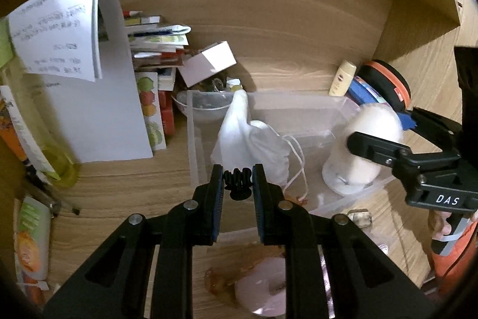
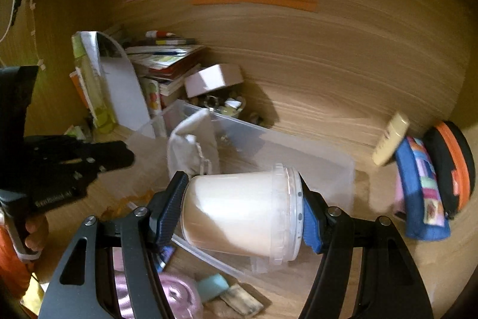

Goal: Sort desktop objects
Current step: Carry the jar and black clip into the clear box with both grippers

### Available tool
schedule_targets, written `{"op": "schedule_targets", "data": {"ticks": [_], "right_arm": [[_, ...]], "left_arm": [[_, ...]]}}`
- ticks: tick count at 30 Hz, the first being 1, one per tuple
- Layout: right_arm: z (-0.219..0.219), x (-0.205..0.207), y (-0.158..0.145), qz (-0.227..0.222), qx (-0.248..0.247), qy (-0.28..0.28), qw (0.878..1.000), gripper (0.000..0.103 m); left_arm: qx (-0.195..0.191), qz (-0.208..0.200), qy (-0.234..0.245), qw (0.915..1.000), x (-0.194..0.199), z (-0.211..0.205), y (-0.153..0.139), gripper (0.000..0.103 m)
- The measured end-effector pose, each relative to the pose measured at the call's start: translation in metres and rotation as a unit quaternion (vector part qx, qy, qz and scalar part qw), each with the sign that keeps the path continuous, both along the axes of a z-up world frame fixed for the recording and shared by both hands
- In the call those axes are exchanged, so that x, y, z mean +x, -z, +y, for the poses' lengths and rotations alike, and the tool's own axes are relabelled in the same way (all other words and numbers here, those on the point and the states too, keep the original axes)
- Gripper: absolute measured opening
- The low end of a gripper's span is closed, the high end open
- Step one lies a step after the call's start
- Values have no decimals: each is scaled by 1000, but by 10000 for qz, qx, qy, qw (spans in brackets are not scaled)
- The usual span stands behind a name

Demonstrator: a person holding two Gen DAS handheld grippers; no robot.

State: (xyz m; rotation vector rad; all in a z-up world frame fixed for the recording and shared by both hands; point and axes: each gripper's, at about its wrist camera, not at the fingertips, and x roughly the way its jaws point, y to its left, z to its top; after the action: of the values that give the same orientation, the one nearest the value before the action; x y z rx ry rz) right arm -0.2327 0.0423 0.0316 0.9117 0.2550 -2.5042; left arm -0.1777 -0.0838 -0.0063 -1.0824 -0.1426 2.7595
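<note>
The left claw (image 1: 238, 174) is pinching a small black clip (image 1: 238, 181) over the clear bin's (image 1: 298, 106) near edge. The right claw (image 2: 243, 213) is gripping a white lidded tub (image 2: 236, 211) sideways, above that bin on the worktop (image 1: 119, 193).

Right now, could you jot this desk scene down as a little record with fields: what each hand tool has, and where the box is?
left gripper: fingers shut on a small black hair clip
right gripper: fingers shut on a white lidded tub, held sideways
clear plastic bin: on the wooden desk, open
in the bin: white drawstring pouch
behind: stack of books
</note>
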Motion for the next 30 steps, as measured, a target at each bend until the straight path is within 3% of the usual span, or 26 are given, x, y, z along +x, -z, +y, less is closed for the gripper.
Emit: {"op": "schedule_targets", "data": {"ticks": [8, 13, 19, 30], "right_arm": [[-21, -1, 1, 159, 147, -324, 9992, 64], [-29, 0, 9, 270, 655, -398, 9967, 64], [-31, -14, 29, -191, 734, -452, 9961, 64], [-32, -23, 44, -573, 523, -502, 9957, 64]], "left_arm": [[-19, -68, 46, 10000, -4, 5, 3, 18], [-33, -222, 106, 9997, -9, 8, 10, 18], [-54, -327, 161, 9993, -13, 11, 13, 18], [-222, -393, 261, 9986, -15, 17, 16, 18]]}}
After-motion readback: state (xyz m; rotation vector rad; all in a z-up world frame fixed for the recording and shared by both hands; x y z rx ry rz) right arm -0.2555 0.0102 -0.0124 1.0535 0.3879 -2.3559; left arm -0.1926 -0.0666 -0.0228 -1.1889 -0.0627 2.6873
